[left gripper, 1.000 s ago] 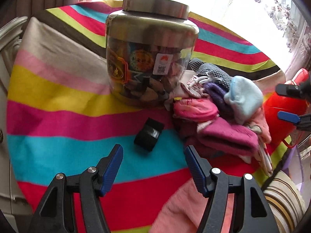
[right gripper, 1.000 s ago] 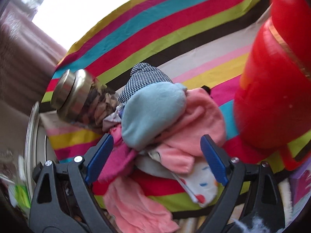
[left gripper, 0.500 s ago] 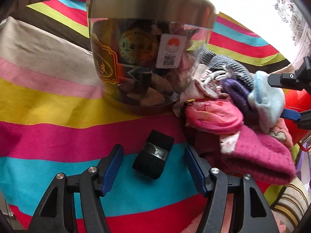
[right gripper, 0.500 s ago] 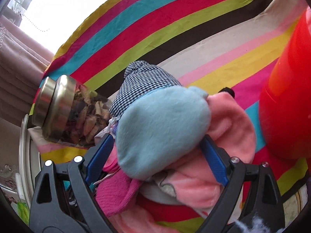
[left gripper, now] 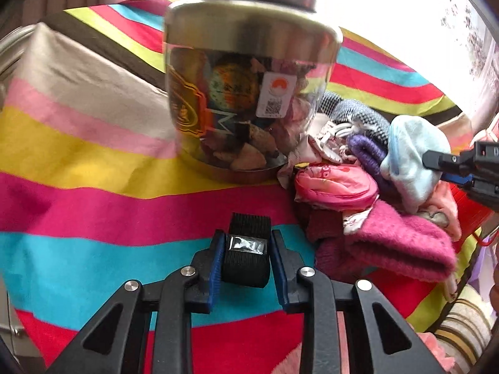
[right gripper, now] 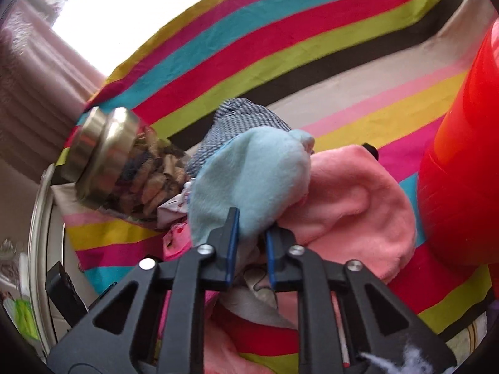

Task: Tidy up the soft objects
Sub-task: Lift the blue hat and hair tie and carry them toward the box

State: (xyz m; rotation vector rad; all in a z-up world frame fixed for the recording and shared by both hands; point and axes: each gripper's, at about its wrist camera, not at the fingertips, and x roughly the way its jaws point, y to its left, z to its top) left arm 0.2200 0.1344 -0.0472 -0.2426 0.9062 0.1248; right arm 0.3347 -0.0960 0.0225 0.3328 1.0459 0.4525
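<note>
Grippers both clamped — left gripper [left gripper: 246,249] on black band [left gripper: 246,260], right gripper [right gripper: 251,243] on blue sock [right gripper: 252,174] — best lifted slowly, clear of the pile [left gripper: 374,218].

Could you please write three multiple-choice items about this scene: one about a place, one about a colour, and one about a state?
1. Where does the pile of soft clothes lie, seen from the left wrist camera?
A. Right of the jar
B. On the jar's lid
C. Inside the jar

2. What colour is the soft item that the right gripper pinches?
A. Black
B. Light blue
C. Yellow

3. How is the left gripper?
A. Wide open, holding nothing
B. Out of view
C. Shut on the black strap roll

Answers:
1 A: the pile touches the right side of the jar.
2 B: the light blue item sits between the blue pads.
3 C: both pads press the black strap roll.
</note>
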